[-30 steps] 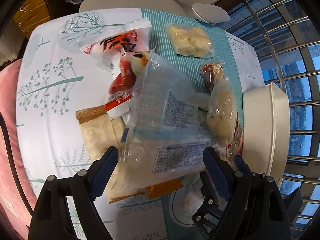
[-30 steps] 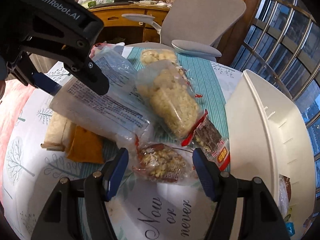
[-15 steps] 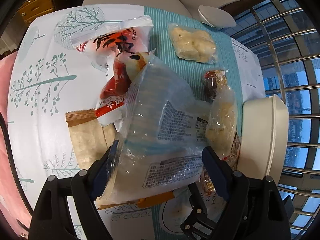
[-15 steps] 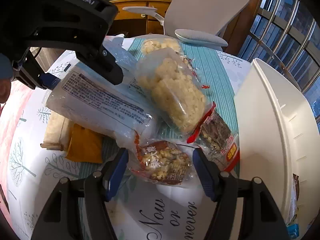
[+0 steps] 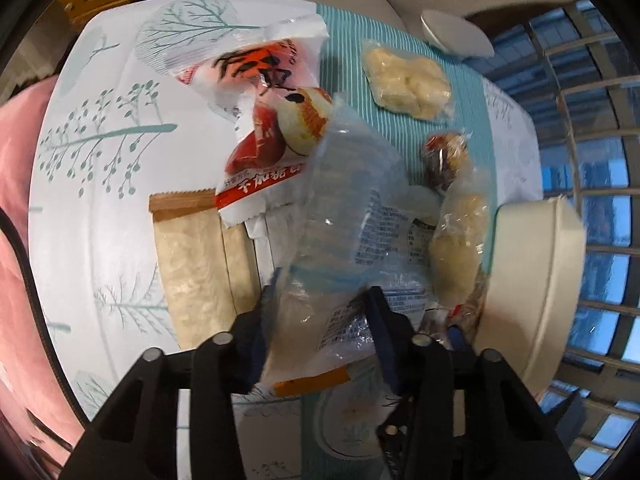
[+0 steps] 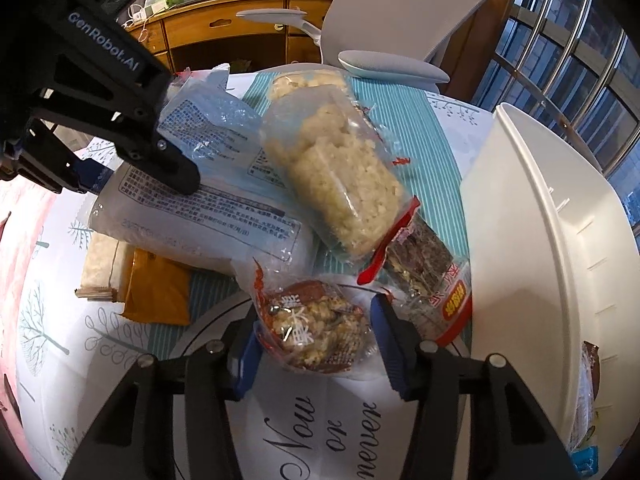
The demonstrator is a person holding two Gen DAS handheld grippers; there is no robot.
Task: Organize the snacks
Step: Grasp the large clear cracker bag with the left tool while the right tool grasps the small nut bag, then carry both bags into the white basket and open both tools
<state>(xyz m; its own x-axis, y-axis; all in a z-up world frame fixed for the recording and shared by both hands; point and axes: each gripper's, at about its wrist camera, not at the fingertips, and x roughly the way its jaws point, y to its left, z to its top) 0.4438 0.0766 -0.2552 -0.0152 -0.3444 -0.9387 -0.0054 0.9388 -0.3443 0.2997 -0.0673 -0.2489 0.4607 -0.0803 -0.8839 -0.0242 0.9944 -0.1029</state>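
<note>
My left gripper (image 5: 320, 332) is shut on a clear bag with blue print (image 5: 352, 216), gripping its near end above the pile; the bag also shows in the right wrist view (image 6: 208, 208). My right gripper (image 6: 316, 336) has its jaws closed against a small red packet of nut clusters (image 6: 316, 320) on the table. A clear bag of puffed rice (image 6: 336, 172) leans over a red-edged dark snack packet (image 6: 432, 276). A white basket (image 6: 540, 240) stands on the right, with packets inside near its bottom edge.
A red and white tomato snack bag (image 5: 264, 160), a white and orange bag (image 5: 256, 64), a tan wafer pack (image 5: 192, 264), and a small pale bag (image 5: 408, 80) lie on the tablecloth. A grey chair (image 6: 400, 4) stands behind the table.
Both grippers' jaws have closed: the left onto the clear blue-printed bag, the right onto the red nut packet. The left gripper has shifted the bag slightly.
</note>
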